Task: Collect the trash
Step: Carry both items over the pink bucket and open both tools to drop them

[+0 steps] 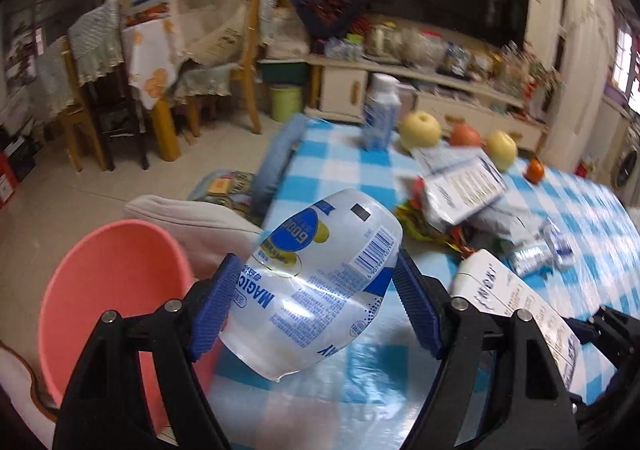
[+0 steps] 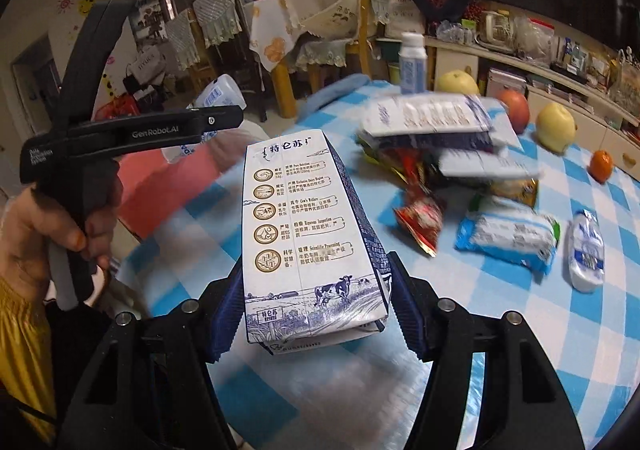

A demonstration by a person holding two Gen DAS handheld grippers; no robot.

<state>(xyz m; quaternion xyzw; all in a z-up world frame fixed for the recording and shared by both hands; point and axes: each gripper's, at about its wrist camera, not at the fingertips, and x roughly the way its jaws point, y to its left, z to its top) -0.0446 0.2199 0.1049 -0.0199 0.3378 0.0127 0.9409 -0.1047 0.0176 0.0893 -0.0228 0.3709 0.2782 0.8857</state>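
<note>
We see the left claw [image 1: 312, 310] closed on a crumpled clear yogurt bottle [image 1: 320, 278] with a blue and white label, its blue pads [image 1: 212, 310] pressing the bottle from both sides. The bottle is tilted and hangs over the counter edge, just beside the pink bin [image 1: 112, 290], which stands on the floor below that edge.

We see the right claw [image 2: 316, 310] closed on a white milk carton [image 2: 304, 226] printed with a cow scene, held flat side up above the checked counter [image 2: 520, 330]. The carton sits between its two blue pads [image 2: 226, 314].

Taking the pink bin as our landmark, the remaining trash lies well beyond it on the blue-and-white checked cloth: a heap of flattened cartons [image 2: 436, 122] and bright wrappers [image 2: 420, 218], then a blue and white packet [image 2: 508, 238] and a small white pouch [image 2: 586, 250] further off. Farther from the bin again stand a white bottle [image 2: 413, 64], two yellow apples [image 2: 556, 126], a red fruit [image 2: 516, 110] and a small orange [image 2: 601, 165].

In the right wrist view a hand [image 2: 40, 234] grips the left tool's black handle directly above the bin.
</note>
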